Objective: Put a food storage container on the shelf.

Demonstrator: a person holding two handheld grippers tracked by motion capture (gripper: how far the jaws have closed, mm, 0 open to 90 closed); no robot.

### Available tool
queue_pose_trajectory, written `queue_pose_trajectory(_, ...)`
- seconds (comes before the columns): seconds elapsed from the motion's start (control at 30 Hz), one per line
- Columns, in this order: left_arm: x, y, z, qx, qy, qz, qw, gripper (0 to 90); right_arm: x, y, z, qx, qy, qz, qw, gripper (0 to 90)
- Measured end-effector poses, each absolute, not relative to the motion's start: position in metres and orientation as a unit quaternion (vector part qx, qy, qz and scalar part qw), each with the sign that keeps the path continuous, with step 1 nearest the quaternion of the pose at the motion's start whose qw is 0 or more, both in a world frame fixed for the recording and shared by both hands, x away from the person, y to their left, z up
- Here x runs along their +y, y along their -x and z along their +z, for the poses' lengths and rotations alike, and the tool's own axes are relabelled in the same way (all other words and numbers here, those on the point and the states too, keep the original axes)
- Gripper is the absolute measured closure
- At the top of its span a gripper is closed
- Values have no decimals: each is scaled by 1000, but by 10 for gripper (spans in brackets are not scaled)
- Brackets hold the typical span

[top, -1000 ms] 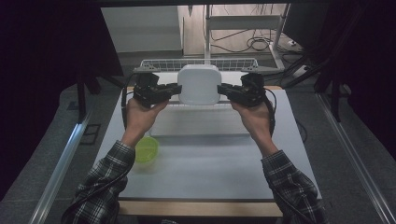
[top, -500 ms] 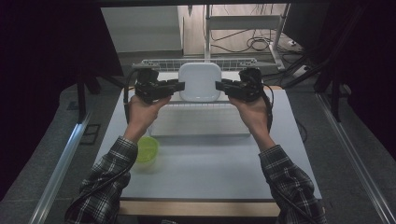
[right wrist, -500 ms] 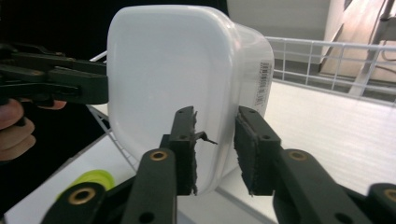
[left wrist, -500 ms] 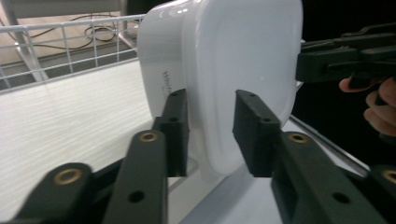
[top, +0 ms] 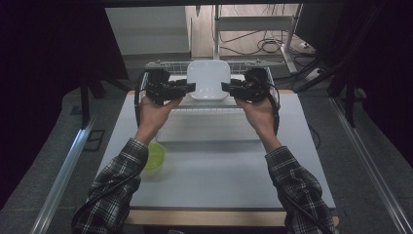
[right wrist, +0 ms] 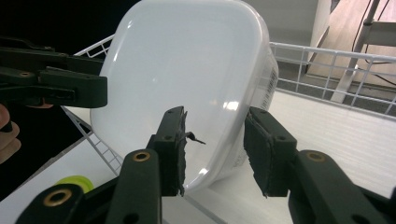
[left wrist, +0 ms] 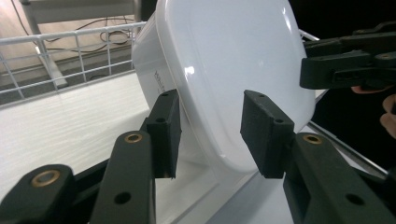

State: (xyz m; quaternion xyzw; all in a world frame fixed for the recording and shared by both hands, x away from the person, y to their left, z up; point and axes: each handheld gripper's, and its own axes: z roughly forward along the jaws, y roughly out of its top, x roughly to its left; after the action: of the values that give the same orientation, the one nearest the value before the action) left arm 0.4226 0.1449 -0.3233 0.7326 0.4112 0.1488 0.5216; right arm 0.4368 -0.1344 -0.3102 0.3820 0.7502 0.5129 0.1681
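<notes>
In the upper middle of the high view a white plastic container stands tilted on its edge in a white wire rack at the far end of the bench. The left tool sits just left of it and the right tool just right, each held in a hand with a plaid sleeve. In the left gripper view the container's rim lies between the left tool's pads, which stand apart from it; its jaws have just been opening. In the right gripper view the right tool's jaws, also just opening, straddle the rim without pressing it. A green bowl rests at the lower left.
</notes>
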Motion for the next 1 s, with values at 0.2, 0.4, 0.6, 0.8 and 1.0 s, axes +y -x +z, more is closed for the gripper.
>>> queue_pose_trajectory(0.2, 143, -427, -323, 413, -734, 153, 518, 543, -133, -439, -309, 752, -381, 505, 183, 543)
queue_pose_trajectory(0.4, 143, -433, -322, 421, -728, 168, 515, 467, -130, -444, -310, 750, -386, 501, 194, 525)
queue_pose_trajectory(0.6, 140, -440, -319, 428, -726, 189, 504, 434, -129, -448, -309, 744, -392, 505, 194, 514)
queue_pose_trajectory(0.8, 138, -446, -318, 432, -726, 205, 495, 409, -130, -452, -310, 735, -401, 510, 196, 487)
queue_pose_trajectory(1.0, 137, -445, -320, 424, -722, 216, 502, 275, -135, -454, -310, 731, -404, 518, 184, 382)
